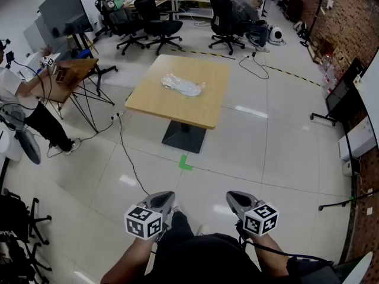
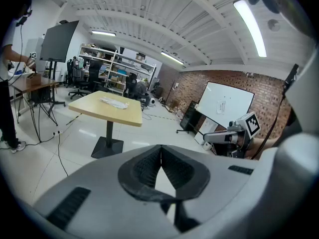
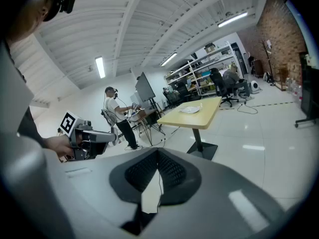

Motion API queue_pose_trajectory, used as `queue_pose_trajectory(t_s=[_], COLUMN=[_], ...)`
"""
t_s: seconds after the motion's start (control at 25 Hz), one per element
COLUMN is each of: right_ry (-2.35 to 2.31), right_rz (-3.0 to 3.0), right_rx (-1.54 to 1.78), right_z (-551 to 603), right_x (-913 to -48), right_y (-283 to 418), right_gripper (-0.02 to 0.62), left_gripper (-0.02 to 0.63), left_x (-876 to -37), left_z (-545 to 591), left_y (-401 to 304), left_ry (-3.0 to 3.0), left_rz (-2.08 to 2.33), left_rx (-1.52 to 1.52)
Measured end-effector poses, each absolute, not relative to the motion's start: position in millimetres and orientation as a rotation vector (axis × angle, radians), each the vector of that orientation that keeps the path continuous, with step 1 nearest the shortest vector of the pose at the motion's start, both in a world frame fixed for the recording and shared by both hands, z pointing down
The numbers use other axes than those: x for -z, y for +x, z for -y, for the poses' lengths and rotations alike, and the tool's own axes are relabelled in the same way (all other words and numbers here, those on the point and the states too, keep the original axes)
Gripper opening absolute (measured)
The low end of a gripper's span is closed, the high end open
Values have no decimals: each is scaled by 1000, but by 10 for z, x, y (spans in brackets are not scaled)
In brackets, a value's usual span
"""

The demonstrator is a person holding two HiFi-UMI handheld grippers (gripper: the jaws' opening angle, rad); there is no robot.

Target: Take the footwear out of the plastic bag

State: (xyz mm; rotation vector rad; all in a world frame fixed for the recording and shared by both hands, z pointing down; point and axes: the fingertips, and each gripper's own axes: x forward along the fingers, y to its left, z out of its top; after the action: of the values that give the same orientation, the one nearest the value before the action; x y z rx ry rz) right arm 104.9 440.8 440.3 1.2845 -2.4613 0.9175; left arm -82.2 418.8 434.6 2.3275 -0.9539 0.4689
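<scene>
While you stand well back from the counter [image 1: 155,102], your left hand-held gripper [image 1: 166,197] and right hand-held gripper [image 1: 234,198] both have their jaws pressed together with nothing between them. The plastic bag [image 1: 182,86] lies mid-counter. The footwear inside it can't be made out from here.

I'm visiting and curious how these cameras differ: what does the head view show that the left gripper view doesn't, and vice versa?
Only the head view shows the left gripper from outside, with its marker cube, and a green tape mark near the table's foot. Only the left gripper view shows that gripper's own jaws pressed together with nothing between them, and the ceiling strip lights. Both show the wooden table, the plastic bag lying on it, and the right gripper.
</scene>
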Motion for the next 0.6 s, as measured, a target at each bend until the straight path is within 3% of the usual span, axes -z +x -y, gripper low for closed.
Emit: queue_pose_trajectory(t_s=[0.6], right_ry=[1366], right_rz=[2404], right_rx=[-873], right_z=[-3090], right_x=[-4292], right_y=[770], right_gripper=[2], left_gripper=[8], left_x=[-4375], left_z=[-2608], left_y=[-1017], left_ry=[2377], left_rz=[862], left_rx=[-397])
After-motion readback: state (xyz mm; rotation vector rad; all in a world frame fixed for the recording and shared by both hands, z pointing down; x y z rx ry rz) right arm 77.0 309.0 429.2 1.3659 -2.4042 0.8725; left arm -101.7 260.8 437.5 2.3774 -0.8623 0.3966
